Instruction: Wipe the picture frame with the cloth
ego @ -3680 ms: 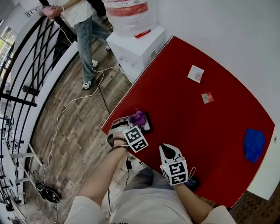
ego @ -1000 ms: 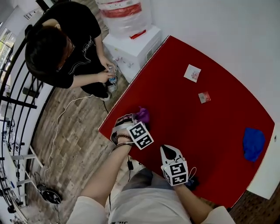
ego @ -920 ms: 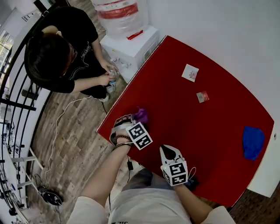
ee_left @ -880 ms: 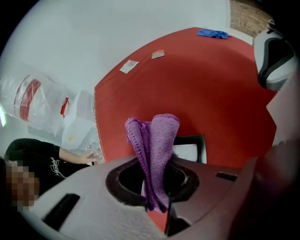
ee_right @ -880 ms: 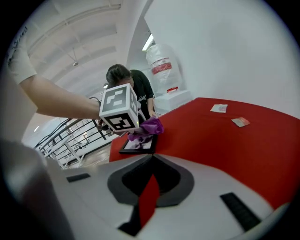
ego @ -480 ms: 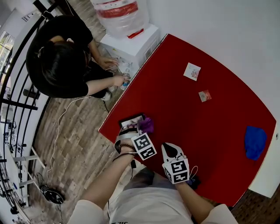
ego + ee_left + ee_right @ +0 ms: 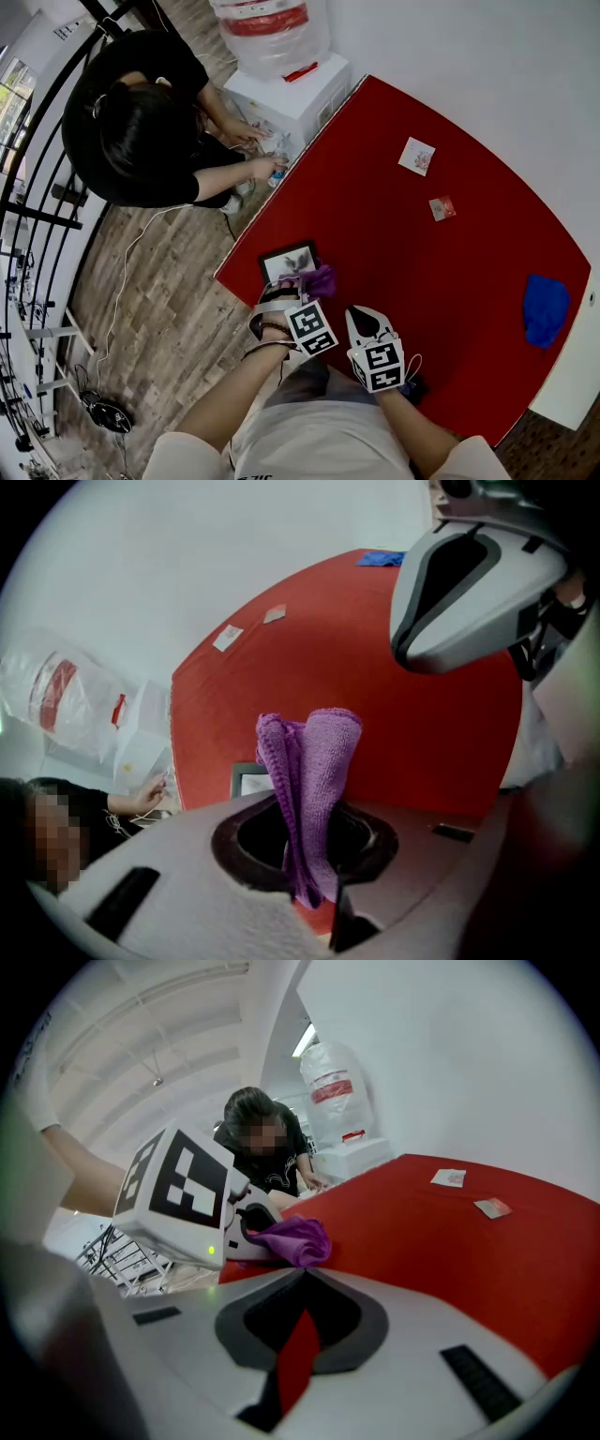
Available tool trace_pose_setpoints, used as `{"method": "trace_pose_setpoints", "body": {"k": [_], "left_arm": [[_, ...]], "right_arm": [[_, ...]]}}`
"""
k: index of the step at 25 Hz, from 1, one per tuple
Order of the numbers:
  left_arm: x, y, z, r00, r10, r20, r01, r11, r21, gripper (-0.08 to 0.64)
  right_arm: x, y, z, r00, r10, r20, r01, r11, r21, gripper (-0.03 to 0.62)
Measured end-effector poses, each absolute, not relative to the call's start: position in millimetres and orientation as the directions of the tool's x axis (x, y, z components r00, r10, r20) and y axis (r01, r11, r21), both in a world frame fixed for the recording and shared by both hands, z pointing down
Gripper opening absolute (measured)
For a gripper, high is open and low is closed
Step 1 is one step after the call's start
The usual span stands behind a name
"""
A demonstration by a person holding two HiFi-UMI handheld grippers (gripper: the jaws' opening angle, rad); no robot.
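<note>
- My left gripper has its jaws clamped on the purple cloth, which stands up in a folded bunch between them.
- The picture frame lies flat near the left edge of the red table.
- From the head view, the cloth meets the frame's near right corner; I cannot tell whether it presses on the glass.
- My right gripper hovers just beside the left one, jaws drawn together with nothing between them.
- A blue cloth lies far right, well apart, and two small cards sit near the wall.
- A person crouches beside the water dispenser.
</note>
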State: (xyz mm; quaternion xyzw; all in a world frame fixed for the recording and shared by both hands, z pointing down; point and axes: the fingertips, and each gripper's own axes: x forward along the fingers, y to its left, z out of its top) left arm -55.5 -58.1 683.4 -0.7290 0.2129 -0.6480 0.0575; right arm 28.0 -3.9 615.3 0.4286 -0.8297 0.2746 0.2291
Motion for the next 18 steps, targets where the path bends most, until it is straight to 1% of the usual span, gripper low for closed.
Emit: {"method": "trace_pose_setpoints", "body": {"k": [1,3,6,8,10,13,16,18], "left_arm": [[-55.5,-59.0,677.2,0.099,-0.399,0.912,-0.287,-0.889,-0.357,0.061],[-57.0,-56.7,659.6,0.176,-0.435,0.883,-0.436,-0.839,-0.326,0.060],[-70.0,-41.9,628.5,0.270,-0.514,0.814,-0.671,-0.707,-0.224,0.061],[-82.7,-25.0,605.6,0.301,-0.574,0.762,-0.774,-0.614,-0.156,0.060],[-96.9,-4.9,581.4,0.307,-0.636,0.707,-0.843,-0.527,-0.107,0.061],[-118.1,20.6,544.2,0.284,-0.726,0.626,-0.914,-0.402,-0.052,0.060],[-132.8,39.1,518.9,0.243,-0.795,0.556,-0.957,-0.291,0.001,0.061],[-136.7,48.6,510.6,0.218,-0.827,0.518,-0.969,-0.248,0.012,0.061]], "right_arm": [[27.9,-3.7,613.4,-0.528,-0.586,0.614,-0.836,0.486,-0.255,0.005],[28.0,-3.1,607.8,-0.531,-0.589,0.609,-0.832,0.497,-0.246,0.005],[26.4,-1.8,595.4,-0.540,-0.590,0.600,-0.823,0.519,-0.231,0.005],[21.0,1.0,584.0,-0.554,-0.585,0.593,-0.811,0.540,-0.225,0.005],[12.4,6.9,570.6,-0.573,-0.574,0.585,-0.794,0.566,-0.222,0.005],[-3.1,19.5,550.7,-0.606,-0.554,0.571,-0.764,0.606,-0.223,0.005],[-17.7,31.7,535.5,-0.636,-0.533,0.558,-0.736,0.637,-0.230,0.004],[-24.5,36.6,528.5,-0.645,-0.526,0.554,-0.727,0.645,-0.234,0.003]]}}
